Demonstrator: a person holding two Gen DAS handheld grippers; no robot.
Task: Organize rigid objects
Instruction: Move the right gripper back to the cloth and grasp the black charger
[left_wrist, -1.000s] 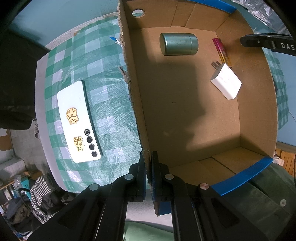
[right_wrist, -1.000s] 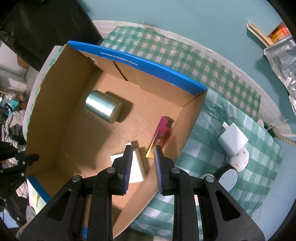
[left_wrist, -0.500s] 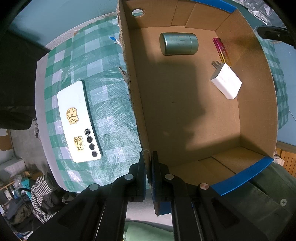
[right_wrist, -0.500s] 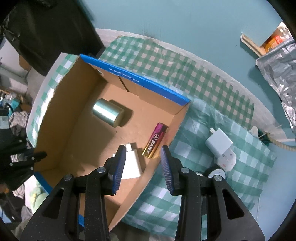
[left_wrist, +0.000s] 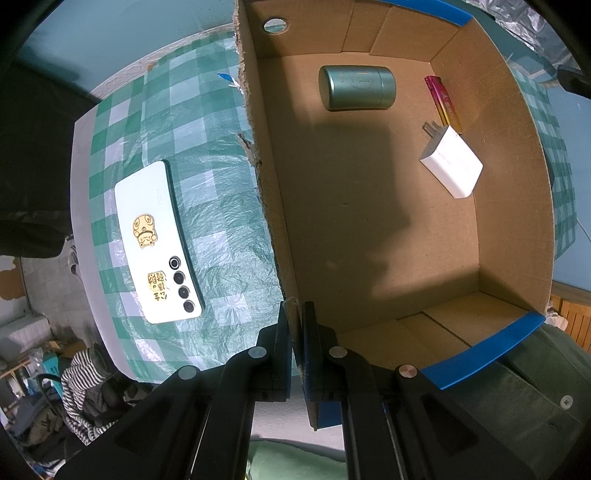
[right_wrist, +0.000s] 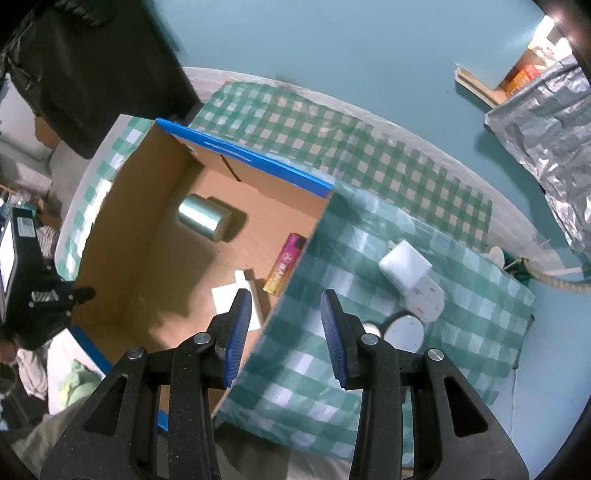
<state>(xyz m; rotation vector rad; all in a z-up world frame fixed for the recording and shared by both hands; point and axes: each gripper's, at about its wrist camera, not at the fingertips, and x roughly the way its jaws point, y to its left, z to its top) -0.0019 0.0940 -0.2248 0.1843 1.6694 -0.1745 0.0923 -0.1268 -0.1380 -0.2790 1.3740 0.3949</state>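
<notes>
The left gripper (left_wrist: 296, 321) is clamped on the torn wall of the cardboard box (left_wrist: 266, 192), low in the centre of its frame, with the jaws almost together and the cardboard pinched between them. The right gripper (right_wrist: 284, 325) is held above the box's other wall, near the bottom centre of its frame, with its jaws wide apart and nothing between them.

Three things lie on the box floor: a green tin (left_wrist: 357, 88) at the upper middle of the left view, a pink battery (left_wrist: 443, 105) against the right wall, and a white charger (left_wrist: 452, 166) just below the battery, touching or nearly touching it. A white phone (left_wrist: 158, 242) lies outside on the checked cloth (left_wrist: 207, 155), at the left of that frame. In the right view, a second white charger (right_wrist: 405, 264), a white plug (right_wrist: 424, 297) and a round white thing (right_wrist: 404, 330) sit close together on the cloth, right of centre.

The box wall is ragged where it is gripped, so a pull could tear it further or drag the box across the slippery cloth. The three crowded pieces could be knocked apart, or two caught at once, if the open jaws are lowered carelessly. The tin could roll if the box is tilted.
</notes>
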